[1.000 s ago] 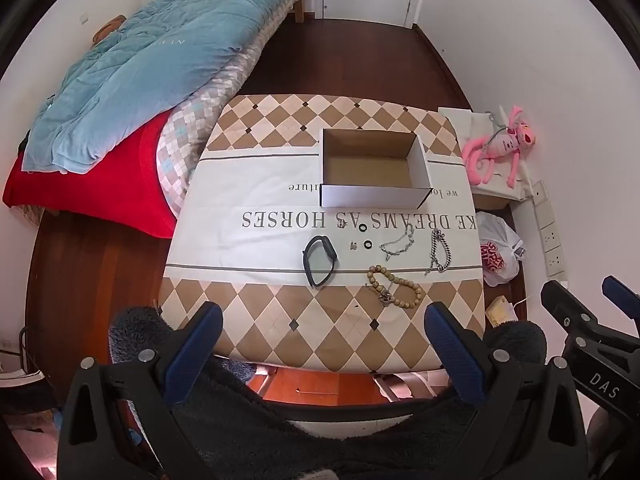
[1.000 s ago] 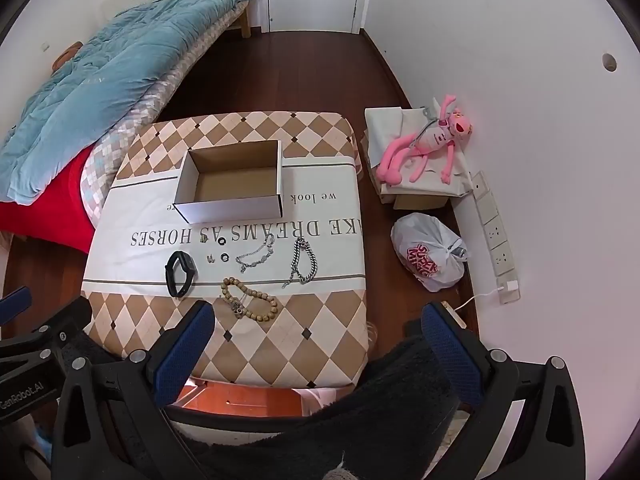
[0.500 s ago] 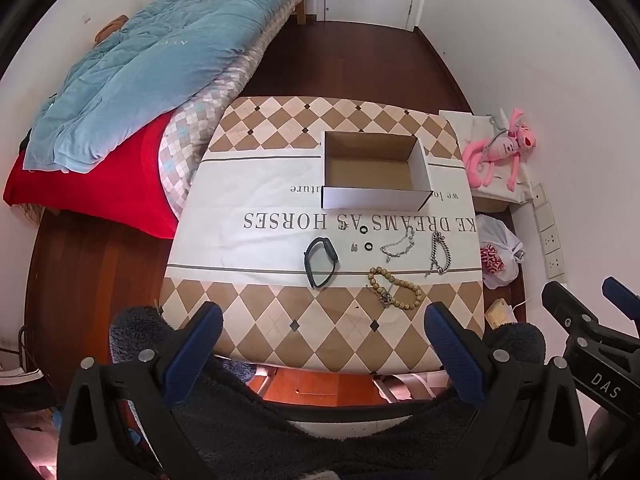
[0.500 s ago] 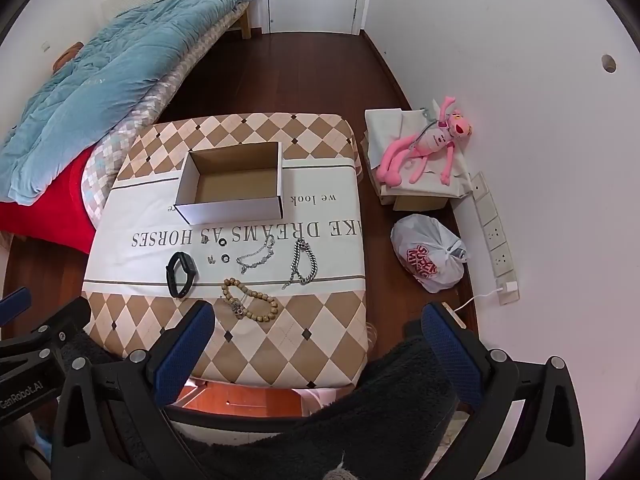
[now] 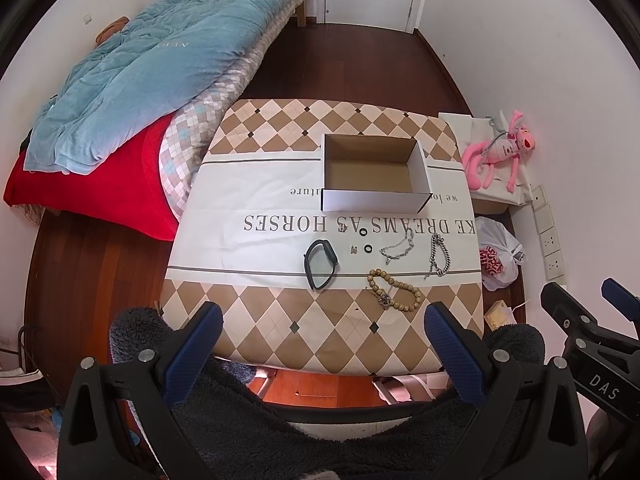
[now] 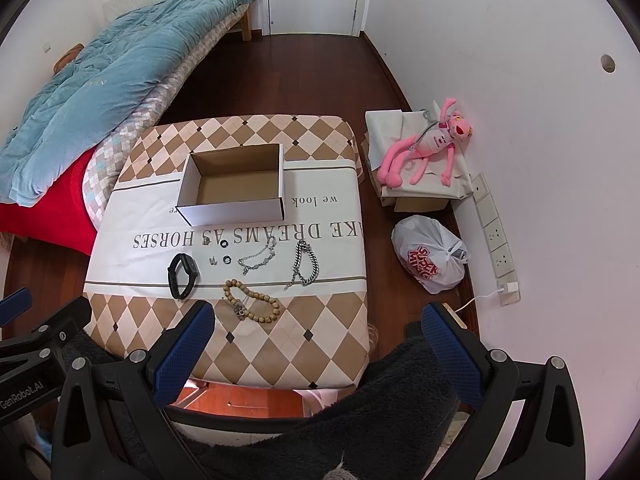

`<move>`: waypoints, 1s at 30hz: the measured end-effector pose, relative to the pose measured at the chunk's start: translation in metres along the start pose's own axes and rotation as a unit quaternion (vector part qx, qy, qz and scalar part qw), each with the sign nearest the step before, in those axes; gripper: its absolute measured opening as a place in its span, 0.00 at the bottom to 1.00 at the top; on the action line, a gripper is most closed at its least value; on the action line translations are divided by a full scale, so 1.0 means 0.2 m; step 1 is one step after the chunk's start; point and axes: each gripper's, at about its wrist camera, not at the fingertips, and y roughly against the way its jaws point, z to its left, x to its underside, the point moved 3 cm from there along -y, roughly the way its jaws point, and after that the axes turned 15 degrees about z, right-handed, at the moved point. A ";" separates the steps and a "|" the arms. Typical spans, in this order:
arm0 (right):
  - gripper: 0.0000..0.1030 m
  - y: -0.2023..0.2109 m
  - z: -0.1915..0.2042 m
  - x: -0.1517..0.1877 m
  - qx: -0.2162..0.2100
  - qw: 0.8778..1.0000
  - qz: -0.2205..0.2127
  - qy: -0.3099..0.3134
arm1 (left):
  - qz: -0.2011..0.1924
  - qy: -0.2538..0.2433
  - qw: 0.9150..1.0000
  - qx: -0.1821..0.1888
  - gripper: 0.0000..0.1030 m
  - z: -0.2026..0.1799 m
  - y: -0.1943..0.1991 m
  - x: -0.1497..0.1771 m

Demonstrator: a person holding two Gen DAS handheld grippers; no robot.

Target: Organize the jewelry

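An empty white cardboard box point(image 5: 424, 168) point(image 6: 230, 210) stands open on the table. In front of it lie a black wristband point(image 5: 320, 263) point(image 6: 183, 271), two small dark rings point(image 5: 367, 248) point(image 6: 226, 259), a thin silver chain point(image 5: 398, 246) point(image 6: 258, 257), a thick silver chain point(image 5: 439, 256) point(image 6: 306, 262) and a wooden bead bracelet point(image 5: 394, 290) point(image 6: 252, 300). My left gripper point(image 5: 320, 340) and right gripper point(image 6: 320, 336) are both open and empty, held high above the table's near edge.
The table point(image 5: 280, 332) has a checkered cloth with printed words. A bed with blue quilt point(image 5: 140, 64) is at left. A pink plush toy point(image 6: 428, 148), a plastic bag point(image 6: 432, 256) and wall sockets are on the right. The floor is dark wood.
Both grippers have drifted very slightly; the scene shifts a little down in the left view. Nothing on the table has moved.
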 end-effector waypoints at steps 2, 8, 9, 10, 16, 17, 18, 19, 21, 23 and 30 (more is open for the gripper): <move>1.00 0.00 0.00 0.00 0.000 1.000 0.000 0.000 | 0.001 0.001 1.000 0.001 1.00 0.00 0.01 0.01; 1.00 0.00 -0.01 0.00 0.001 1.000 -0.001 0.000 | -0.001 0.001 1.000 0.001 1.00 0.00 0.02 0.01; 1.00 0.00 -0.01 0.00 0.001 1.000 -0.001 0.000 | -0.001 0.002 1.000 0.001 1.00 0.00 0.02 0.01; 1.00 0.00 -0.01 0.00 0.000 1.000 -0.001 0.000 | -0.001 0.002 1.000 0.001 1.00 0.00 0.02 0.01; 1.00 0.01 -0.01 0.01 -0.001 1.000 -0.002 0.000 | -0.001 0.003 1.000 0.001 1.00 0.00 0.02 0.01; 1.00 0.01 -0.01 0.00 -0.001 1.000 -0.003 0.000 | -0.001 0.003 1.000 0.001 1.00 -0.01 0.02 0.01; 1.00 0.01 -0.01 0.00 0.000 1.000 -0.003 0.000 | -0.001 0.003 1.000 0.001 1.00 -0.01 0.03 0.00; 1.00 0.01 -0.01 0.00 -0.001 1.000 -0.003 0.000 | -0.002 0.002 1.000 0.001 1.00 -0.01 0.03 0.00; 1.00 0.01 -0.01 0.00 -0.001 1.000 -0.002 -0.001 | -0.003 0.002 1.000 0.001 1.00 -0.01 0.03 0.01; 1.00 0.01 -0.01 0.00 -0.001 1.000 -0.003 0.000 | -0.003 0.001 1.000 -0.001 1.00 -0.04 0.05 -0.01; 1.00 -0.01 -0.02 0.02 -0.001 1.000 -0.005 0.000 | -0.006 0.002 1.000 0.000 1.00 -0.05 0.06 -0.02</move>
